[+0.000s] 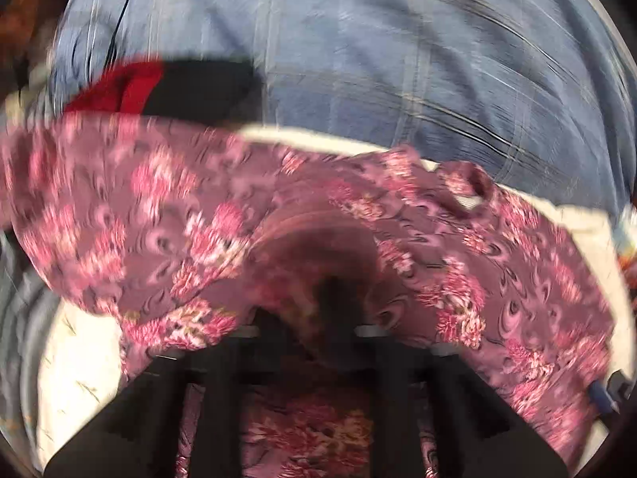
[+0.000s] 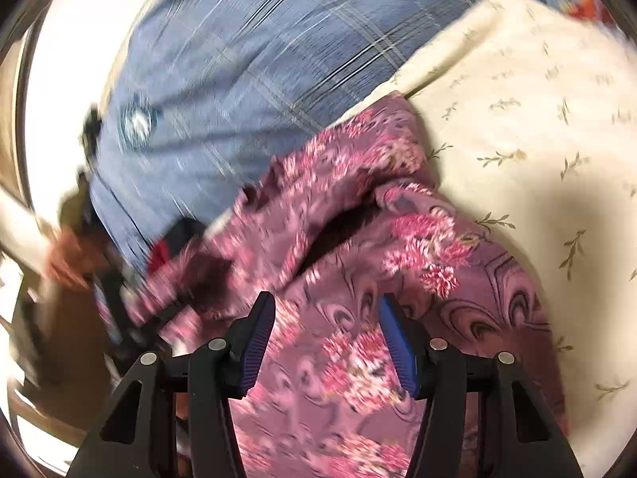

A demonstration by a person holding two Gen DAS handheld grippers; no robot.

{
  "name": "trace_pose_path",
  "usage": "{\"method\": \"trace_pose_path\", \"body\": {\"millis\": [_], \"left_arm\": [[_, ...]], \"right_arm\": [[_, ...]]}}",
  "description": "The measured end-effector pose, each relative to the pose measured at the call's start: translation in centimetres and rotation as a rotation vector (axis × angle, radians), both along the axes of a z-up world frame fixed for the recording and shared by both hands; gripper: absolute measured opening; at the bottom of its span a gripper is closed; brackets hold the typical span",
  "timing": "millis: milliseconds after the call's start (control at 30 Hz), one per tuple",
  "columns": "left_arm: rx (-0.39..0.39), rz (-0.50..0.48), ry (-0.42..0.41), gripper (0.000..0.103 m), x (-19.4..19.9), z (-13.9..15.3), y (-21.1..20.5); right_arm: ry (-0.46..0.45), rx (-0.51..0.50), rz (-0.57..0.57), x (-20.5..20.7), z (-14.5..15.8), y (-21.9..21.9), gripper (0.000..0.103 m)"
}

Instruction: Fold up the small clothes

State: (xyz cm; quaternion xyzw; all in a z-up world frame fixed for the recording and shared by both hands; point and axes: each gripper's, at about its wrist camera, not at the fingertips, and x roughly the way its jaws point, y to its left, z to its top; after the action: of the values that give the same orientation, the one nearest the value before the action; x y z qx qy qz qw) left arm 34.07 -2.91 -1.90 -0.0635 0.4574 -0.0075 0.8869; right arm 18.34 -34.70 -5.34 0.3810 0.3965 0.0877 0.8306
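Observation:
A mauve garment with pink flowers (image 1: 167,215) lies rumpled on a cream sheet (image 1: 71,362). In the left wrist view it drapes over my left gripper (image 1: 330,302) and hides the fingertips; the cloth gathers to a pinched fold there, so the jaws are shut on it. In the right wrist view the same garment (image 2: 358,247) spreads under my right gripper (image 2: 326,306). Its blue pads (image 2: 258,342) stand apart with only flat cloth below them and nothing pinched. Both views are blurred.
A person in a blue plaid shirt (image 2: 239,79) stands close behind the garment, also filling the top of the left wrist view (image 1: 378,59). A hand (image 2: 67,255) shows at the left. A red and black object (image 1: 131,83) sits behind the cloth. The leaf-print sheet (image 2: 537,139) extends to the right.

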Motion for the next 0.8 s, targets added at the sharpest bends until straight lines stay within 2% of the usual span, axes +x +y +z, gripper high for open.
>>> {"method": "trace_pose_path", "body": {"millis": [67,200,300,400,467,500,533,567,633,700,767,800], "left_arm": [[-0.087,0.068,-0.002,0.009,0.1,0.2,2.7],[-0.139,0.116,-0.027,0.009,0.0,1.3,5.2],[-0.151,0.109,-0.033,0.009,-0.2,1.6,5.1],[-0.167,0.096,-0.042,0.009,-0.4,2.0,5.0],[-0.174,0.092,-0.057,0.009,-0.6,2.2,5.1],[-0.179,0.096,-0.064,0.009,-0.8,2.4,5.2],[-0.185,0.098,-0.07,0.009,-0.8,2.6,5.3],[-0.188,0.097,-0.072,0.009,-0.9,2.7,5.4],[-0.189,0.08,-0.058,0.011,-0.8,2.2,5.0],[-0.137,0.063,-0.009,0.013,-0.3,1.3,3.9],[-0.038,0.051,0.069,0.013,0.2,-0.4,2.3],[-0.006,0.048,0.094,0.014,0.4,-1.0,1.9]], "right_arm": [[-0.021,0.076,-0.034,0.4,-0.2,-0.9,0.057],[-0.056,0.26,-0.118,1.5,-1.1,-2.4,0.061],[-0.035,0.401,-0.156,2.9,-2.8,-2.2,0.064],[0.005,0.471,-0.189,4.0,-4.4,-1.6,0.062],[-0.025,0.489,-0.234,4.3,-4.5,-1.5,0.062],[-0.044,0.494,-0.255,4.6,-4.3,-1.7,0.06],[-0.032,0.468,-0.276,4.8,-4.1,-2.0,0.041],[-0.014,0.445,-0.291,4.9,-4.0,-2.4,0.007],[-0.057,0.398,-0.339,3.9,-2.4,-4.2,0.007],[-0.102,0.296,-0.365,2.7,-0.7,-5.4,0.007],[-0.024,0.205,-0.359,2.6,-1.5,-6.0,0.01],[0.054,0.18,-0.34,2.6,-2.7,-6.1,0.013]]}}
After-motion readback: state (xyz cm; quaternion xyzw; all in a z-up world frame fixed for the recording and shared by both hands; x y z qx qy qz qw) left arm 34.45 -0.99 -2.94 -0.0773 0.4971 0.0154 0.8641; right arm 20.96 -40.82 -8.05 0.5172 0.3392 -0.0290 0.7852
